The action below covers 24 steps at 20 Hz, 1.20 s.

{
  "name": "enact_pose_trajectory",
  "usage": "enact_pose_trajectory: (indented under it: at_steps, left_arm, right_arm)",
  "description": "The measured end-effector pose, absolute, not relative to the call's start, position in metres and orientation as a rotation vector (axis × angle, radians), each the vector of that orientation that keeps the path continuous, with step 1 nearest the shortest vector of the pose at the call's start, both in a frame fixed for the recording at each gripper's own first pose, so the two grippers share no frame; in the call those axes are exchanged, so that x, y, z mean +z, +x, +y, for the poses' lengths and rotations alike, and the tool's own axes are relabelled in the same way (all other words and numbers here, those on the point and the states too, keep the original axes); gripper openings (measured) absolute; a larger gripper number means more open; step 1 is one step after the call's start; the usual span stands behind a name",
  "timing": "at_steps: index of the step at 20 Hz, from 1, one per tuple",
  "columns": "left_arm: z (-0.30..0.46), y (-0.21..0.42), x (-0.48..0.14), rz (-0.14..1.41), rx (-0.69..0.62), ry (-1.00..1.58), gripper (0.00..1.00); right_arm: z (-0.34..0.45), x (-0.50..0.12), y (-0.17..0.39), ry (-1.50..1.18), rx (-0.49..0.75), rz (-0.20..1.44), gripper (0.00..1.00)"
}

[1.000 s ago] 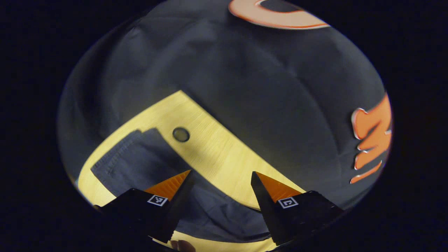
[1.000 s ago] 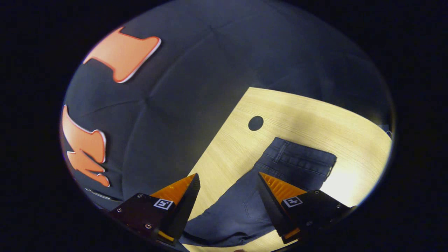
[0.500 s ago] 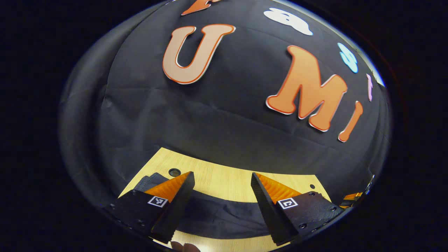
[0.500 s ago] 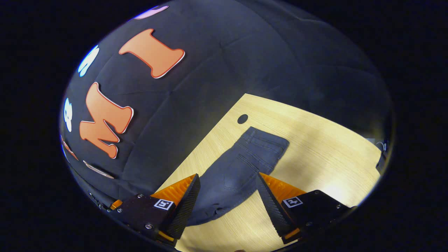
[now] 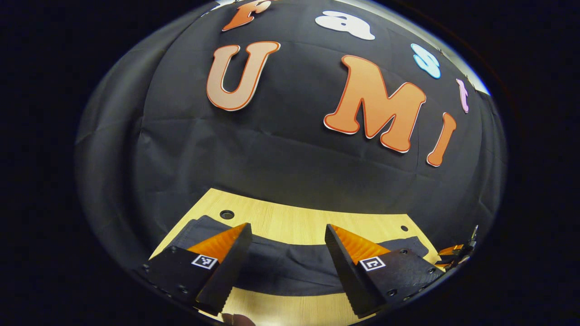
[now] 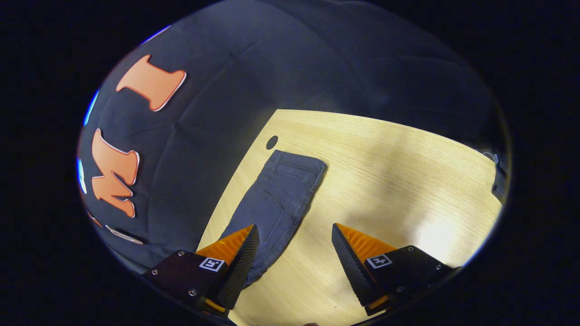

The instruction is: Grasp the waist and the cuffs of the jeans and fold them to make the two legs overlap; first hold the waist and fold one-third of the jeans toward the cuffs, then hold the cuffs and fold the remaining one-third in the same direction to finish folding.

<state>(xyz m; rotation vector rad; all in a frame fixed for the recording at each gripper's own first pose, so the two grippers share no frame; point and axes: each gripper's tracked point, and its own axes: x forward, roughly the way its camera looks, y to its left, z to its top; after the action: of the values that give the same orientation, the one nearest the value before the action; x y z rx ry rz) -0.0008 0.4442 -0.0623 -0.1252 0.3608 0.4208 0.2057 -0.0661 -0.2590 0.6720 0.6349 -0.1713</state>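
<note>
wooden table (image 6: 385, 181), jeans (image 6: 281, 190) flat, both grippers agape

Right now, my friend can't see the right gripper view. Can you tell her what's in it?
Dark jeans lie flat on a light wooden table, waist end at the far side beside a small round hole. The right gripper is open above them, holding nothing, its orange fingers spread. Black cloth hangs behind the table.

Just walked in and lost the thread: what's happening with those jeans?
A person holds a gripper in each hand above dark jeans lying flat along the back edge of a wooden table. The left gripper and right gripper are both open, holding nothing. The jeans look halved lengthwise, legs overlapped; no thirds fold shows yet.
</note>
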Motion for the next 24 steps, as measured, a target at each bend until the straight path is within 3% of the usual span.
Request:
enact_pose_trajectory:
  at_steps: [9, 17, 19, 20, 23, 24]
  left_arm:
    - [0.444, -0.019, -0.038, 0.35, 0.482, 0.014, 0.98]
    - [0.446, -0.024, -0.042, 0.343, 0.495, -0.099, 0.97]
    - [0.448, -0.027, -0.046, 0.342, 0.5, -0.147, 0.97]
    - [0.451, -0.03, -0.049, 0.342, 0.507, -0.167, 0.97]
    - [0.461, -0.038, -0.052, 0.333, 0.53, -0.213, 0.98]
    - [0.464, -0.04, -0.051, 0.332, 0.534, -0.215, 0.98]
  right_arm:
    - [-0.082, -0.292, 0.276, 0.764, -0.231, 0.674, 0.98]
    - [-0.078, -0.31, 0.314, 0.716, -0.274, 0.67, 0.96]
    - [-0.085, -0.316, 0.311, 0.676, -0.308, 0.663, 0.68]
    - [-0.086, -0.318, 0.312, 0.656, -0.305, 0.655, 0.67]
    - [-0.083, -0.315, 0.313, 0.654, -0.307, 0.662, 0.29]
    - [-0.084, -0.313, 0.31, 0.622, -0.318, 0.669, 0.29]
